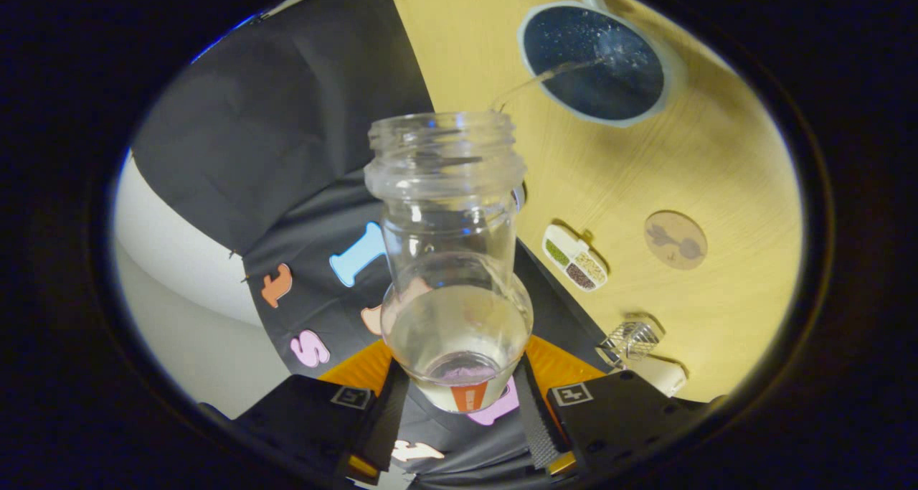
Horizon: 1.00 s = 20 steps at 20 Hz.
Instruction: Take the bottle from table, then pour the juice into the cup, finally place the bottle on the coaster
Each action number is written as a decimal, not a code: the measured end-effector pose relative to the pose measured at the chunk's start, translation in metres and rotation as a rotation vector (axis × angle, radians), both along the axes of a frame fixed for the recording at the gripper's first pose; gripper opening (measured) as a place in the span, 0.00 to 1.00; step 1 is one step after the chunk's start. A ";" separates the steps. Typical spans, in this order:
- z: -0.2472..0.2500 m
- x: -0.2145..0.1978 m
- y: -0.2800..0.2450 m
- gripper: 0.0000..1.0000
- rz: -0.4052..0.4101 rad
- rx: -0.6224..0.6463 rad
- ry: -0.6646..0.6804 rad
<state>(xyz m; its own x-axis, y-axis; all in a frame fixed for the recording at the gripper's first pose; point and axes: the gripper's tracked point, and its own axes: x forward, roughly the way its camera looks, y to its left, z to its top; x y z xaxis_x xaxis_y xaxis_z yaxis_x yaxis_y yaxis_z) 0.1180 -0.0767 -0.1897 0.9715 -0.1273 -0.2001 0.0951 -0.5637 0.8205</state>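
My gripper is shut on the base of a clear, uncapped bottle, which is tipped over sideways. Pale liquid sits in its lower part. A thin stream runs from the bottle's mouth into a cup with a pale rim and dark inside, standing on the wooden table beyond the bottle. Bubbles show where the stream lands. A round brown coaster lies on the table, apart from the cup and off to the side of the bottle.
A small white tray with three compartments of grains lies between the bottle and the coaster. A little wire basket and a white object sit near my fingers. The black booth wall hangs behind the bottle.
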 end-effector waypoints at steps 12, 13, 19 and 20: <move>0.007 0.001 -0.015 0.76 -0.057 0.060 -0.022; 0.007 0.001 -0.016 0.76 -0.063 0.064 -0.024; 0.009 0.001 -0.018 0.76 -0.094 0.087 -0.040; 0.008 0.001 -0.018 0.76 -0.097 0.090 -0.041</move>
<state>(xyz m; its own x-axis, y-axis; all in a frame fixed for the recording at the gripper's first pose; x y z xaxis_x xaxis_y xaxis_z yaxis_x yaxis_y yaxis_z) 0.1193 -0.0948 -0.1816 0.9632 -0.2040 -0.1749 0.0040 -0.6401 0.7683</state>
